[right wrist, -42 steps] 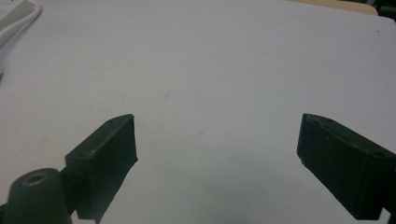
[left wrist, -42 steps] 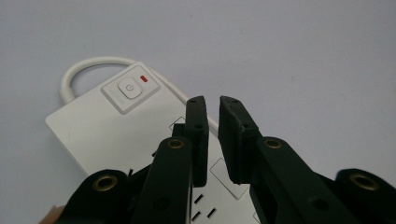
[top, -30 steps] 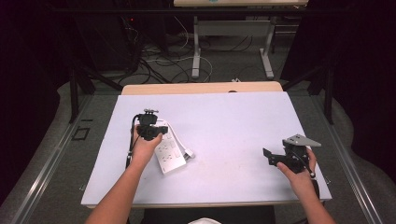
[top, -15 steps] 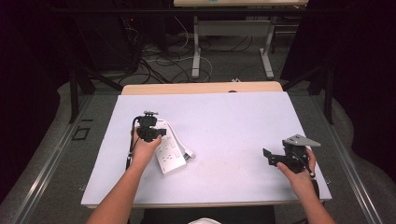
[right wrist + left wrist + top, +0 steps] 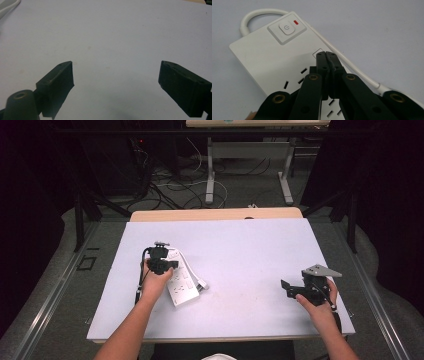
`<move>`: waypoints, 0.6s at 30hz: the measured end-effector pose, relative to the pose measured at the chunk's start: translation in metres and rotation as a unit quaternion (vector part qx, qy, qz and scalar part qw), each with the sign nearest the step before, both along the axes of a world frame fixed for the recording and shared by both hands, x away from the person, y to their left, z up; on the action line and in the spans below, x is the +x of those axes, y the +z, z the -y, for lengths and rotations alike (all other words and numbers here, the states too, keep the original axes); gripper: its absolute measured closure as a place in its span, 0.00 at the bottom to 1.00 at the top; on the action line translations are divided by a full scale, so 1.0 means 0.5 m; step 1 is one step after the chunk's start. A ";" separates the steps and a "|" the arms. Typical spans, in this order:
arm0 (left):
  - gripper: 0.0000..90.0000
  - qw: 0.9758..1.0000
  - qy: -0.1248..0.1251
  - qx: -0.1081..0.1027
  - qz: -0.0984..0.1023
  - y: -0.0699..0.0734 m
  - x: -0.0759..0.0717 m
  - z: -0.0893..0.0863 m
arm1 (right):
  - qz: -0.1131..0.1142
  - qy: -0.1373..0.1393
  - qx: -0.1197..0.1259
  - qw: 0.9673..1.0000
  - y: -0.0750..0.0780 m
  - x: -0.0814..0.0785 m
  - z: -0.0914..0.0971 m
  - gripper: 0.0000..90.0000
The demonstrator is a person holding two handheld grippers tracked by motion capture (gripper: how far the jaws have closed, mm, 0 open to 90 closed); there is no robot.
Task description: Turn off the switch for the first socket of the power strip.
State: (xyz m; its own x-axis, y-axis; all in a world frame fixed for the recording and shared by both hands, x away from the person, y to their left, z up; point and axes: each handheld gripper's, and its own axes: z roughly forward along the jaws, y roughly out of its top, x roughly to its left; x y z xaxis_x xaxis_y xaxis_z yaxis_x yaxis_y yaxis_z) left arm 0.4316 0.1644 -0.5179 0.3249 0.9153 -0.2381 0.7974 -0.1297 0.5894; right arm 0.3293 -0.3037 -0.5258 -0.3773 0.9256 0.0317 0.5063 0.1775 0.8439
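A white power strip (image 5: 182, 287) lies on the left half of the pale table (image 5: 250, 250), its white cord (image 5: 199, 281) running along its right side. My left gripper (image 5: 159, 259) hovers over the strip's far end with its jaws pressed together and nothing between them. In the left gripper view the shut tips (image 5: 327, 55) sit just above the strip's face (image 5: 262, 57), short of the power button (image 5: 286, 28) and its red light (image 5: 296, 22). My right gripper (image 5: 287, 289) rests near the table's right front, open, its jaws (image 5: 116, 75) wide apart over bare tabletop.
The cord (image 5: 352, 67) loops round the strip's far end and passes right of the jaws. A wooden board (image 5: 215, 214) borders the table's back edge. Desk legs and cables (image 5: 210, 180) stand on the floor beyond. Dark curtains flank both sides.
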 end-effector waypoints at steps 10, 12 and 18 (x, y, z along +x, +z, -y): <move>1.00 1.000 -0.001 0.000 -0.006 -0.006 0.001 0.000 | -0.002 0.003 0.000 1.000 0.000 0.000 0.001 0.13; 1.00 1.000 -0.003 0.001 -0.006 -0.007 0.001 0.001 | 0.002 0.002 -0.002 1.000 0.000 0.000 0.001 0.13; 1.00 1.000 -0.004 0.002 -0.008 -0.010 0.001 0.002 | 0.002 0.000 -0.002 1.000 0.001 0.000 0.001 0.14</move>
State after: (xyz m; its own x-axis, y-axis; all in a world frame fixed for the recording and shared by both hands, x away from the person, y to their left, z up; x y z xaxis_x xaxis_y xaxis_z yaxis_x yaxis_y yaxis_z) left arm 0.4319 0.1636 -0.5229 0.3281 0.9136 -0.2403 0.8058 -0.1380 0.5758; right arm 0.3292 -0.3040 -0.5253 -0.3780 0.9254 0.0261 0.5035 0.1818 0.8446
